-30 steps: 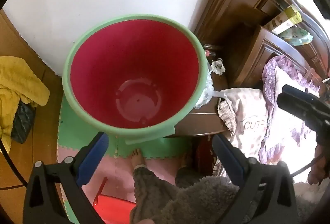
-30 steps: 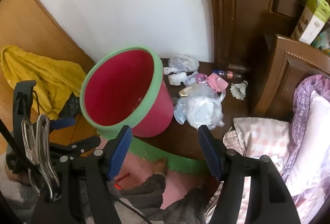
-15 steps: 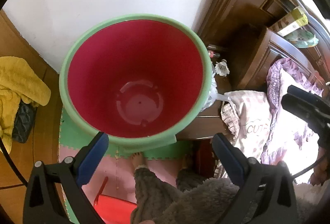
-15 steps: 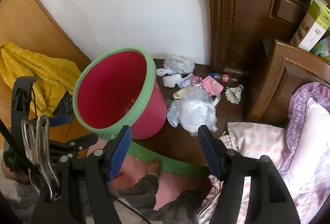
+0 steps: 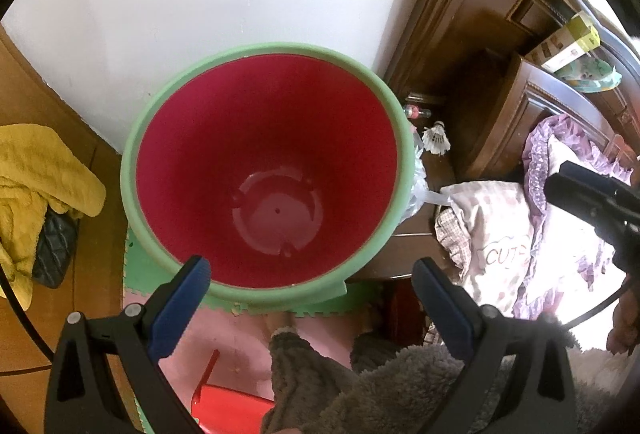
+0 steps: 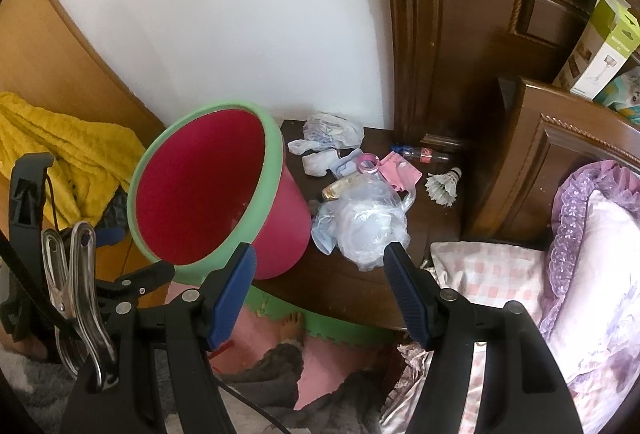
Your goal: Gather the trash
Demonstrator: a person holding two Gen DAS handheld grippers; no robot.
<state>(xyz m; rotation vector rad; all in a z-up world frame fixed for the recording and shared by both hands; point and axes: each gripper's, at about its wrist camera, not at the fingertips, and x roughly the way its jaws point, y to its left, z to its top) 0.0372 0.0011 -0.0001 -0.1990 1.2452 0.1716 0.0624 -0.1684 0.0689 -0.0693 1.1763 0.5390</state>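
Hovering at lower centre of the right wrist view, the right gripper [image 6: 320,274] has its blue-padded jaws spread apart with nothing between them. Just beyond it lies a crumpled clear plastic bag [image 6: 366,224] on the dark wooden nightstand [image 6: 348,286].

The left gripper [image 5: 310,282], lower centre of its view, is likewise spread and empty; its jaws frame the near rim of the round pink plastic bucket with a green rim [image 5: 264,178]. That bucket stands on the nightstand's left edge, at centre left of the right wrist view.

Progress: bucket interior is bare, so collection appears not yet begun; all litter is left.

Count on the nightstand: two clear plastic bags (second [image 6: 332,130] near the wall), one white shuttlecock [image 6: 442,186], one small plastic bottle [image 6: 420,154], one pink wrapper [image 6: 400,170]. Smaller scraps between them are too jumbled to count.
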